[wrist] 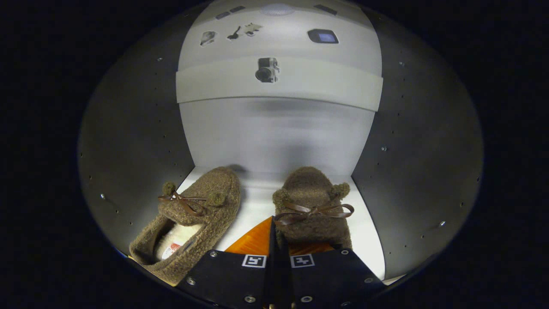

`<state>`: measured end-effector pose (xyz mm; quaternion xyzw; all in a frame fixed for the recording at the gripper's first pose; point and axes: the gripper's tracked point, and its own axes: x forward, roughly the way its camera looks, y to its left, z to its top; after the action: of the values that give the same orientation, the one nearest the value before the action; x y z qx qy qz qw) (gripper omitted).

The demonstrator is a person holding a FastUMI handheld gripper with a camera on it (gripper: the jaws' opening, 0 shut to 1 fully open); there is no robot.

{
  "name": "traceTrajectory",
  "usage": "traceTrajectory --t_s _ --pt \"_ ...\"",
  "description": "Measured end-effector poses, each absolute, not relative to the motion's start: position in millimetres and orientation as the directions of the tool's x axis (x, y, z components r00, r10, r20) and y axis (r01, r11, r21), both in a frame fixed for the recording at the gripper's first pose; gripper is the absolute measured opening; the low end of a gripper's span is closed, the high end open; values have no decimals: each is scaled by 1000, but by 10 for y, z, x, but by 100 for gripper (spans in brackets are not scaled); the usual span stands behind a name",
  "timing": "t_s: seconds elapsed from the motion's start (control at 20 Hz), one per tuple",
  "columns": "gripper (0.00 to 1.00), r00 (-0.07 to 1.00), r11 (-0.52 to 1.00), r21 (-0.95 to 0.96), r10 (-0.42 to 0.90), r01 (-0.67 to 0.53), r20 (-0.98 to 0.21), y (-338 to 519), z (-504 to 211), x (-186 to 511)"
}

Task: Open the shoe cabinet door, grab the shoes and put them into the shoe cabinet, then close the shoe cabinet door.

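**Both slippers inside the cabinet, fingers pressed together**

Your gripper (274, 240) sits at the bottom centre of the frame with its fingers closed flat against each other; you have nothing visible between them. Just ahead, right of centre, the right slipper (312, 201) stands toe-inward on the white shelf floor (257, 206) of the shoe cabinet (128, 141). The left slipper (193, 214) lies at lower left, angled, its pale lining showing. A second shelf (279, 81) crosses the upper frame.
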<state>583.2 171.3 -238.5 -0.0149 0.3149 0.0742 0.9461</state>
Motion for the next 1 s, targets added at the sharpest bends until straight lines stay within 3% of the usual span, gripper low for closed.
traceTrajectory --t_s 0.3,0.4,1.0 --pt "29 795 989 18 131 -149 -593 1718 -2352 5765" --pt "31 804 989 17 128 -145 -581 1696 -2278 5692" --pt "32 892 994 13 103 -108 -439 1585 -1537 4816"
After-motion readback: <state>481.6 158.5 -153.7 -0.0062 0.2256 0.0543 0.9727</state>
